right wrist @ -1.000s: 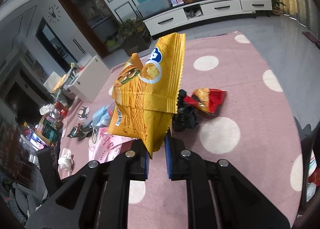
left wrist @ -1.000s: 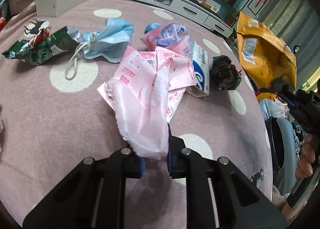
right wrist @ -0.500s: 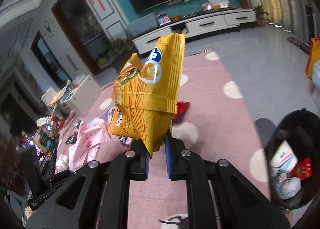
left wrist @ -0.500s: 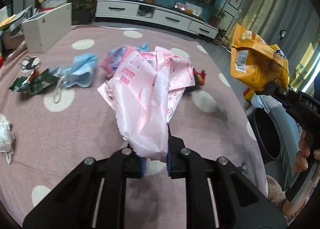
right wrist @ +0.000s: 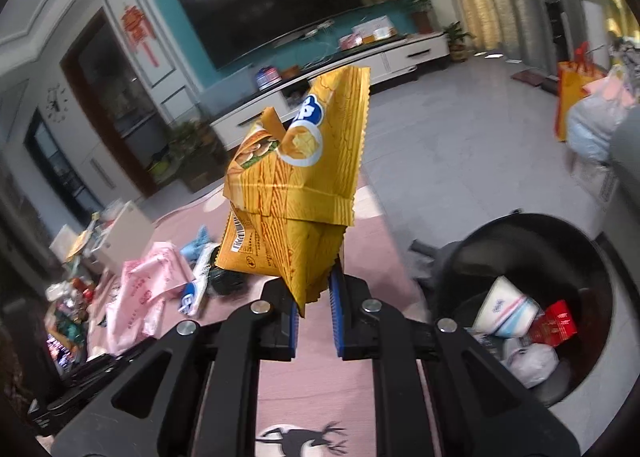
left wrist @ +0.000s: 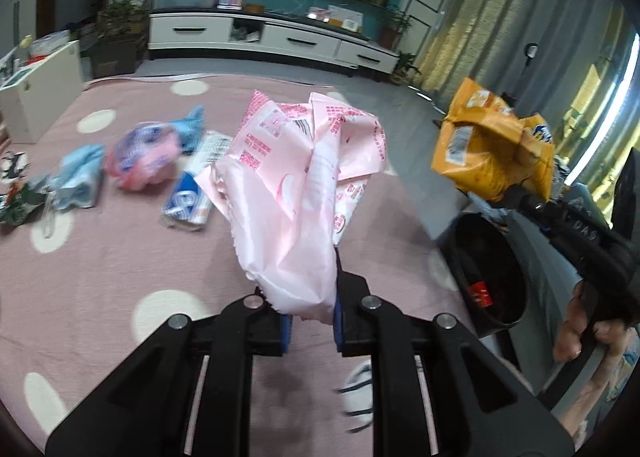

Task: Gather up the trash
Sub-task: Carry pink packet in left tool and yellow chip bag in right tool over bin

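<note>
Trash rides in both tongs: the left tongs (left wrist: 310,315) are clamped on a crumpled pink wrapper (left wrist: 298,193), the right tongs (right wrist: 314,311) pinched tight on one yellow snack bag (right wrist: 298,193), both held up above the pink dotted rug (left wrist: 100,269). Against a second ago, the litter on the rug lies further off and to the left in the left wrist view, and the black bin (right wrist: 532,305), then outside the right wrist view, now sits close at lower right of the snack bag. Counted in the bin: one white carton, one red packet, one pale plastic wad. On the rug: one blue-and-white box (left wrist: 188,205), one pink-and-blue packet (left wrist: 144,161), one blue mask (left wrist: 80,177), one green wrapper at the left edge, blurred.
</note>
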Demonstrator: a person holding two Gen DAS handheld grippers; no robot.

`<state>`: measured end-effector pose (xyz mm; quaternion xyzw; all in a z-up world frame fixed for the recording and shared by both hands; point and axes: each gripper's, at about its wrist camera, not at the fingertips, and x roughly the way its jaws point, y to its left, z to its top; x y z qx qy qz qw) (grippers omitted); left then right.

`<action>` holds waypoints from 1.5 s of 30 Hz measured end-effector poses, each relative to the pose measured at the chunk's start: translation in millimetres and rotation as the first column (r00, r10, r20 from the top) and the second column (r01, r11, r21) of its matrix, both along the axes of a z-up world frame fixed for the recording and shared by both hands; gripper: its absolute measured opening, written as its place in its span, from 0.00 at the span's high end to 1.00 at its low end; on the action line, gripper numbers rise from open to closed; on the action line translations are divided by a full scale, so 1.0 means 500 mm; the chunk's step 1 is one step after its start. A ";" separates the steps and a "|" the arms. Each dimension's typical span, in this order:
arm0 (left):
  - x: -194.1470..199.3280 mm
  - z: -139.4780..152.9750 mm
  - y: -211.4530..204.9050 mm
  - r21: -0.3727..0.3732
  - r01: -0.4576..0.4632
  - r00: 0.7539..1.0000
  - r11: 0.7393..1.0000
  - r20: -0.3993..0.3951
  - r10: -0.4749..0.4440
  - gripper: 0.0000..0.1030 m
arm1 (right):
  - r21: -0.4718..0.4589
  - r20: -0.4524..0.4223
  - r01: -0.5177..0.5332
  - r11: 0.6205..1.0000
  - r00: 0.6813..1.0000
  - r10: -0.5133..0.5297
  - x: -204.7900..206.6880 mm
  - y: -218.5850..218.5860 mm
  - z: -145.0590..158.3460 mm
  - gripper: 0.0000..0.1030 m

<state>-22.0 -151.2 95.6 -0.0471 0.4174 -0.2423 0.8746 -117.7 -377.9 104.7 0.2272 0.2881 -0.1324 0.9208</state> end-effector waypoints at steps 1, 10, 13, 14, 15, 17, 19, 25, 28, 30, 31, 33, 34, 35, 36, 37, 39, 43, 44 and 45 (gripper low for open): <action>-0.002 0.001 -0.017 -0.003 0.014 1.000 1.000 0.002 -0.014 0.84 | -0.005 0.000 0.014 1.000 1.000 -0.014 -0.007 -0.008 -0.001 0.86; -0.007 -0.007 -0.162 -0.029 0.128 0.992 0.991 -0.019 -0.128 0.84 | -0.044 -0.032 0.182 0.982 0.983 -0.183 -0.067 -0.076 -0.021 0.86; -0.010 -0.008 -0.208 -0.040 0.159 0.987 0.986 -0.027 -0.160 0.84 | -0.028 -0.035 0.226 0.974 0.973 -0.227 -0.090 -0.104 -0.032 0.86; -0.011 -0.009 -0.222 -0.037 0.168 0.985 0.985 -0.027 -0.169 0.84 | -0.023 -0.038 0.245 0.969 0.969 -0.246 -0.099 -0.115 -0.036 0.86; -0.015 -0.011 -0.243 -0.030 0.183 0.983 0.983 -0.025 -0.184 0.84 | -0.025 -0.039 0.261 0.965 0.964 -0.262 -0.107 -0.123 -0.038 0.86; -0.023 -0.016 -0.274 -0.023 0.207 0.978 0.978 -0.030 -0.207 0.84 | -0.030 -0.041 0.301 0.953 0.952 -0.302 -0.124 -0.140 -0.041 0.86; -0.027 -0.019 -0.299 -0.023 0.225 0.974 0.974 -0.039 -0.225 0.84 | -0.027 -0.043 0.331 0.943 0.942 -0.332 -0.141 -0.158 -0.046 0.86; -0.037 -0.034 -0.370 -0.025 0.279 0.958 0.960 -0.058 -0.280 0.84 | -0.033 -0.062 0.409 0.912 0.910 -0.410 -0.184 -0.200 -0.061 0.86; -0.041 -0.041 -0.403 -0.023 0.303 0.950 0.953 -0.069 -0.304 0.84 | -0.023 -0.064 0.431 0.902 0.900 -0.432 -0.202 -0.218 -0.065 0.86; -0.045 -0.046 -0.424 -0.025 0.320 0.944 0.947 -0.075 -0.321 0.84 | -0.027 -0.069 0.446 0.894 0.892 -0.447 -0.212 -0.223 -0.066 0.86; -0.048 -0.049 -0.433 -0.026 0.329 0.941 0.944 -0.077 -0.330 0.84 | -0.025 -0.073 0.454 0.891 0.888 -0.454 -0.218 -0.227 -0.069 0.86; -0.051 -0.058 -0.451 -0.022 0.345 0.934 0.938 -0.084 -0.346 0.84 | -0.025 -0.083 0.466 0.884 0.881 -0.467 -0.226 -0.237 -0.073 0.86; -0.053 -0.063 -0.460 -0.021 0.353 0.931 0.935 -0.090 -0.353 0.84 | -0.033 -0.091 0.474 0.880 0.876 -0.475 -0.229 -0.241 -0.075 0.86; -0.055 -0.066 -0.467 -0.021 0.358 0.929 0.934 -0.094 -0.358 0.84 | -0.038 -0.096 0.479 0.877 0.872 -0.481 -0.230 -0.243 -0.075 0.86; -0.056 -0.071 -0.475 -0.021 0.366 0.925 0.930 -0.100 -0.366 0.84 | -0.042 -0.104 0.483 0.874 0.868 -0.485 -0.231 -0.246 -0.077 0.86; -0.058 -0.075 -0.481 -0.021 0.373 0.922 0.928 -0.105 -0.373 0.84 | -0.045 -0.109 0.485 0.873 0.867 -0.487 -0.230 -0.247 -0.077 0.86; -0.060 -0.083 -0.494 -0.019 0.383 0.917 0.924 -0.112 -0.382 0.84 | -0.053 -0.122 0.489 0.870 0.862 -0.492 -0.230 -0.251 -0.081 0.86; -0.062 -0.100 -0.518 -0.008 0.400 0.908 0.916 -0.129 -0.398 0.83 | -0.066 -0.145 0.485 0.872 0.860 -0.489 -0.224 -0.253 -0.084 0.86; -0.064 -0.107 -0.524 -0.006 0.404 0.906 0.915 -0.135 -0.402 0.83 | -0.069 -0.151 0.486 0.871 0.858 -0.490 -0.227 -0.256 -0.088 0.86; -0.067 -0.111 -0.528 -0.009 0.407 0.904 0.914 -0.141 -0.404 0.83 | -0.076 -0.160 0.489 0.869 0.854 -0.495 -0.225 -0.257 -0.091 0.86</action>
